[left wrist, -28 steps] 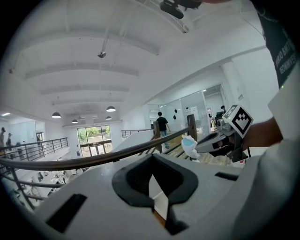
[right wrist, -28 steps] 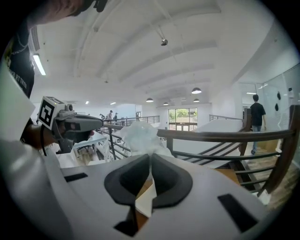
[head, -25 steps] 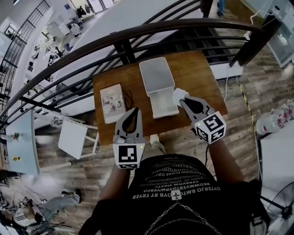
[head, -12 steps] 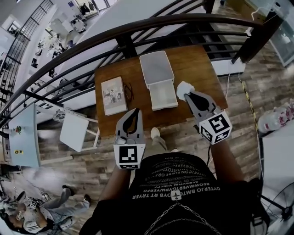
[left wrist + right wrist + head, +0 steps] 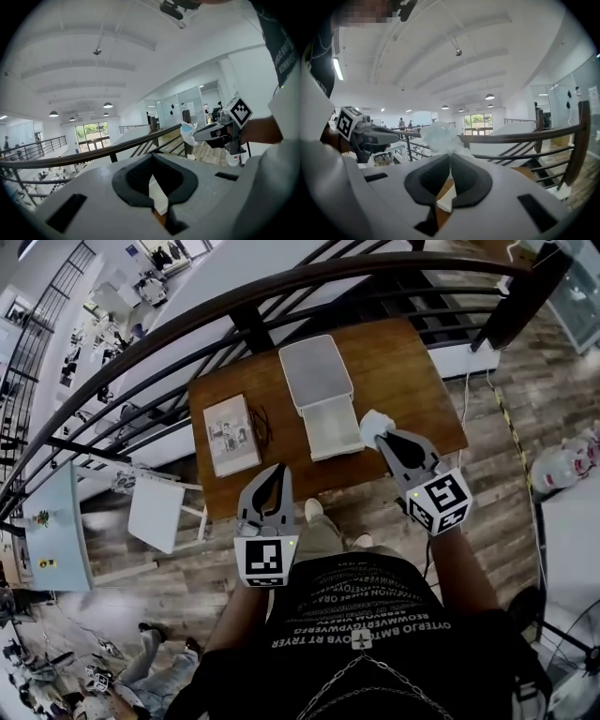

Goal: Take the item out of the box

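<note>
Tabletop from above: a white rectangular box (image 5: pixel 330 432) lies open on a brown wooden table (image 5: pixel 403 371), and its tray looks empty. The right gripper (image 5: pixel 382 439) has its jaws pinched tight on a crumpled white plastic-wrapped bundle (image 5: pixel 373 425) and holds it clear of the box, at the tray's three o'clock. The left gripper (image 5: pixel 274 470) hovers at the tray's seven o'clock, jaws together on nothing. The removal looks done. Probably only setting the bundle down remains.

No print reads clearly; the shirt (image 5: pixel 361 610) bears white lettering (upside down, illegible).
</note>
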The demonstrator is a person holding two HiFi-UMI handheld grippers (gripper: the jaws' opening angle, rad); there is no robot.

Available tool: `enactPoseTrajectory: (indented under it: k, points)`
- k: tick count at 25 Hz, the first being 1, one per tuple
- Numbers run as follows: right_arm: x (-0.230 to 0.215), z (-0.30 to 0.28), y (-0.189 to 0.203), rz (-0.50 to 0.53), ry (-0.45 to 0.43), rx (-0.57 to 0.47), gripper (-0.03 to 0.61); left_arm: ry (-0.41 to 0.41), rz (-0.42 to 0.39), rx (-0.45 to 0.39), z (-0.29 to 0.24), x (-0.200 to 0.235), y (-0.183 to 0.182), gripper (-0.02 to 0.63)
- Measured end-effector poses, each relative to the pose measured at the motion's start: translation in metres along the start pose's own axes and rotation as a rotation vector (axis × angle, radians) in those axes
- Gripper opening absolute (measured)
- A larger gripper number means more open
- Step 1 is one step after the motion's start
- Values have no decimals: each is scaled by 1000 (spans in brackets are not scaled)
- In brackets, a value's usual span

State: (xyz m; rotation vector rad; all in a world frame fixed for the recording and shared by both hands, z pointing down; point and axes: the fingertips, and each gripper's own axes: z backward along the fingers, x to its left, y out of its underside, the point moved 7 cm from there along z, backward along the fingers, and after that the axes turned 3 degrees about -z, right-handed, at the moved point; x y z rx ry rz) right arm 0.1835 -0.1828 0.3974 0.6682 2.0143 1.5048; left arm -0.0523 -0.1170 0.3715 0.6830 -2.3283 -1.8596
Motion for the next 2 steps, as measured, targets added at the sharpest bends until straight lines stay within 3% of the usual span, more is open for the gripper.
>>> enactPoseTrajectory:
  k: [2]
  points:
    - [-2,-8,5,-16,1,11,9,8,-3,8,-9,8,4,6]
